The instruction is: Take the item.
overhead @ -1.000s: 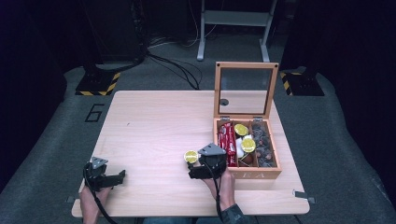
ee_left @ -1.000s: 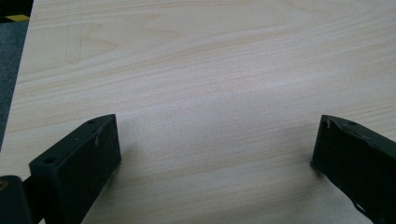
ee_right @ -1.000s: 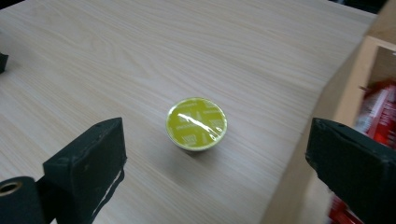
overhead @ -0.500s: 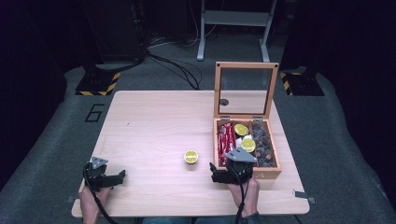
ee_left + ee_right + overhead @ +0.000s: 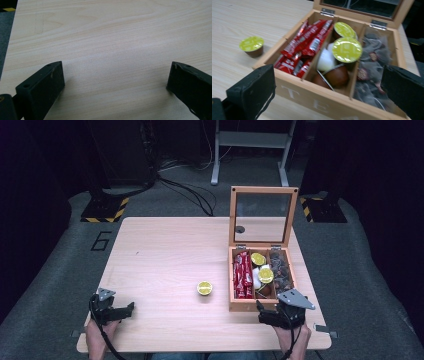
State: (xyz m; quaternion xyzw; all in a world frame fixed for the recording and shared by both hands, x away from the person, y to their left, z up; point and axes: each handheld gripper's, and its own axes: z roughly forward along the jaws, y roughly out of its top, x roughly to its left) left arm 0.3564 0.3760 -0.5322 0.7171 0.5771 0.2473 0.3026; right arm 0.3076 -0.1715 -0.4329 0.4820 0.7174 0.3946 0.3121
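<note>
Right tool (image 5: 270,316) sits at the near wall of the open wooden tea box (image 5: 241,305), its jaws just opened wide, gripping nothing. Left tool (image 5: 125,310) gapes empty over the bare bench (image 5: 165,250). One green-lidded capsule (image 5: 204,287) stands alone on the bench, left of the box.

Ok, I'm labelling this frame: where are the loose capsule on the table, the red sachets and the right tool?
loose capsule (image 5: 204,287), high view, green lid.
red sachets (image 5: 305,43), right gripper view, middle of the pile.
right tool (image 5: 261,313), high view, between its jaw tips.
</note>
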